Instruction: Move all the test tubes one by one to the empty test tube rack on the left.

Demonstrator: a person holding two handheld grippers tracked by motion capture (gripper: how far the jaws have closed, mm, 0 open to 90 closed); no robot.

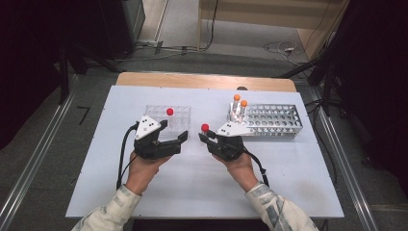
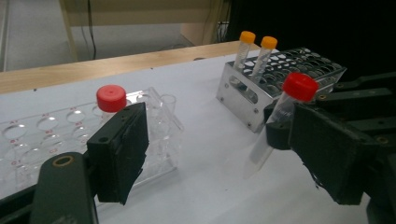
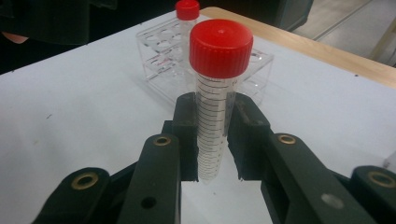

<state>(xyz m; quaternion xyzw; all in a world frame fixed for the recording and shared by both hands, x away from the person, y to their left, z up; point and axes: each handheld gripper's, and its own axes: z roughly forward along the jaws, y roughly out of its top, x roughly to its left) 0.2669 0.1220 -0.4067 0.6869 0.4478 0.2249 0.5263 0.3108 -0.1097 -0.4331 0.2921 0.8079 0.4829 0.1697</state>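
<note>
A white counter with a wooden far edge stands on a grey floor, with dark equipment at both sides. Near its middle, the right gripper grasps a clear graduated plastic tube with a red screw cap: its fingers are clenched on the tube body below the cap, and the tube stands roughly upright with its tip above the counter surface. Left of it lies a clear plastic tube rack holding a second red-capped tube upright in a far well. The left gripper rests at the near side of this rack, its fingers released and spread apart, grasping nothing. To the right, a perforated metal tube rack carries two orange-capped clear tubes at its left end, just beyond the right gripper.
</note>
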